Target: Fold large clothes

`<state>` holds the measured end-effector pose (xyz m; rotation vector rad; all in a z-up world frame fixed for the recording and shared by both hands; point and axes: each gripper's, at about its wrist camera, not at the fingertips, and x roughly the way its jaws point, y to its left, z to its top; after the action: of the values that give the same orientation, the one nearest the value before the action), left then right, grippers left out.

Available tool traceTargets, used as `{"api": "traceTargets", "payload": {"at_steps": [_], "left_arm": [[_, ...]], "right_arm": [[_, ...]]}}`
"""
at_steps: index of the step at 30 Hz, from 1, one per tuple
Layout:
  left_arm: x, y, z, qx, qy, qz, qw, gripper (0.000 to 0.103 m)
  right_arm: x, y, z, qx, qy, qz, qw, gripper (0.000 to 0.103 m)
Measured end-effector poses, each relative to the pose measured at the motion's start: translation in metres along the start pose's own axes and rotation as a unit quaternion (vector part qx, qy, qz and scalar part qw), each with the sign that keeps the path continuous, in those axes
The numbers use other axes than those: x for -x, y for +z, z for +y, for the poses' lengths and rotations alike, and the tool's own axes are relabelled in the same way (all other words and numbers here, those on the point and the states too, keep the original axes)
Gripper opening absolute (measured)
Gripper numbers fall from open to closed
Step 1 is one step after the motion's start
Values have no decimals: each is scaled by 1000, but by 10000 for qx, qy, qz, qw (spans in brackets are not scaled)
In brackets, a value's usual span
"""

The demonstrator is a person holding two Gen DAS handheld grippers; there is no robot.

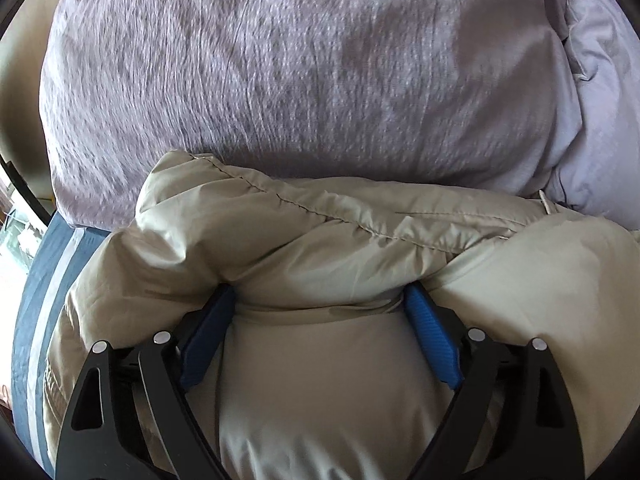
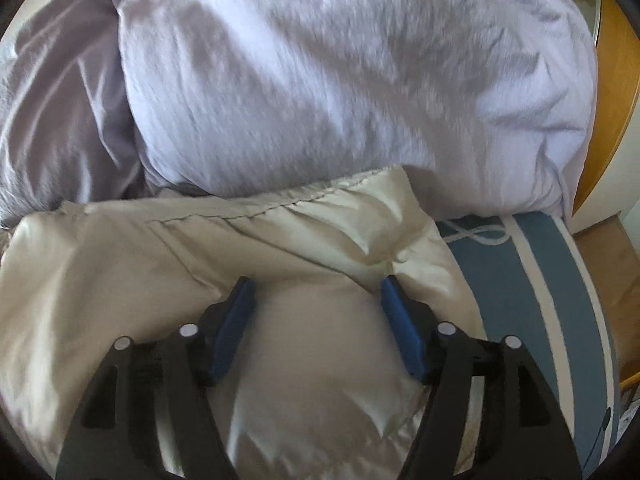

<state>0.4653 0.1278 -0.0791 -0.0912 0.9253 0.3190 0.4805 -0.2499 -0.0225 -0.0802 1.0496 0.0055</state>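
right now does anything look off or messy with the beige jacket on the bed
Nothing damaged or spilled. The beige jacket lies puffed and rumpled, its stitched edge bunched against the lilac pillows. Both grippers, left and right, stand open over it.

I am in a bedroom at home, working over a bed. A lilac pillow [image 2: 340,80] and a greyer pillow [image 1: 280,72] lie side by side at its head on a blue bedsheet with white stripes [image 2: 532,280], and a wooden headboard [image 2: 616,92] curves behind them.
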Motion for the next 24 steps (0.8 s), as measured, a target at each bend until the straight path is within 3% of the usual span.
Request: {"api": "traceTargets", "payload": {"at_steps": [8,24], "left_arm": [[-10,-2,3,52,-7,-14,10000,92],[-36,-16,-2,125,36,-121,9998,96]], "right_arm": [[-22,-4,0,30,-43,33,10000,75],[-49,-9,6,98,-99,-47,9999,78]]}}
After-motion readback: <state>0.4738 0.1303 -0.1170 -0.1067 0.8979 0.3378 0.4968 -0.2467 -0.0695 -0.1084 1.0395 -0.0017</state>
